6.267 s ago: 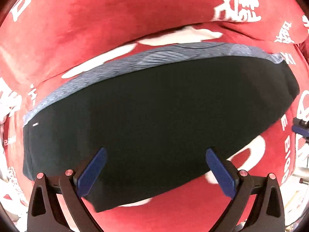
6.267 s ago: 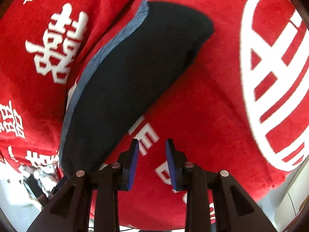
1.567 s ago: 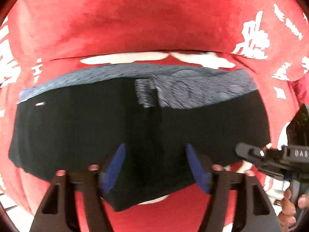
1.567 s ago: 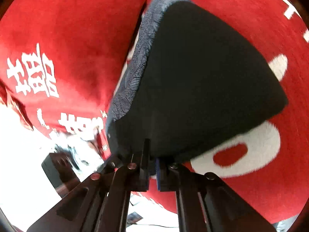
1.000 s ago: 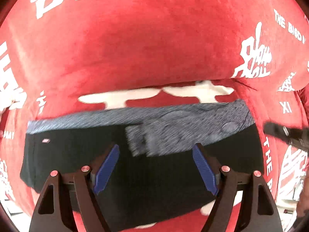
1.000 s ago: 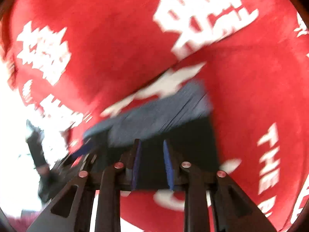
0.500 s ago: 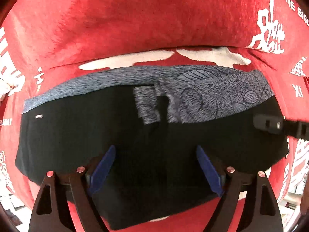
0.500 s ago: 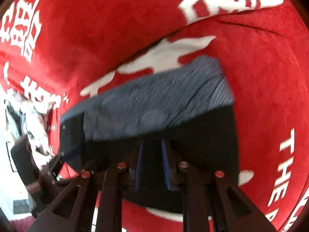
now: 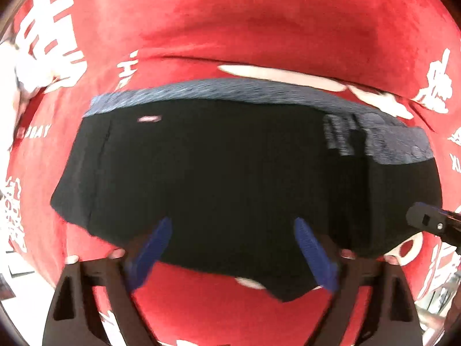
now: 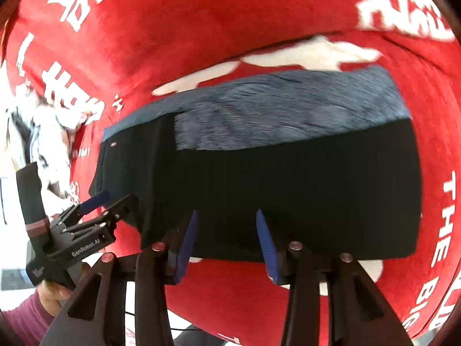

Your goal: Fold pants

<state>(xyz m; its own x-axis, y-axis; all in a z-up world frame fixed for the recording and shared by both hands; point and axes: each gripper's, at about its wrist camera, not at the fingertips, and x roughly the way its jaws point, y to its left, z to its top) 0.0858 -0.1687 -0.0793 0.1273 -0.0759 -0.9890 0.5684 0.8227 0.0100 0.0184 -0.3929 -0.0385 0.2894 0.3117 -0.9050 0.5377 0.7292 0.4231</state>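
Evidently the pants (image 9: 219, 178) are being left folded flat on the red blanket (image 9: 230, 28), so both tools are being opened: the left gripper (image 9: 233, 245) is being held wide, the right gripper (image 10: 227, 239) narrower, neither gripping cloth. No containers are being shown.

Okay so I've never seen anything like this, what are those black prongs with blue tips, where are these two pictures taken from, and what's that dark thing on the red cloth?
There is no robot here. A person holds a hand-held gripper in each hand, each with a camera looking out along its two blue-padded fingers. One picture comes from the left gripper, the other from the right gripper. In the right view you also see the left one from outside, with the person's hand on its handle. The dark thing is a pair of black pants with a grey-blue waistband, folded on a red blanket with white lettering. Both grippers' jaws have just been opening and neither holds anything.
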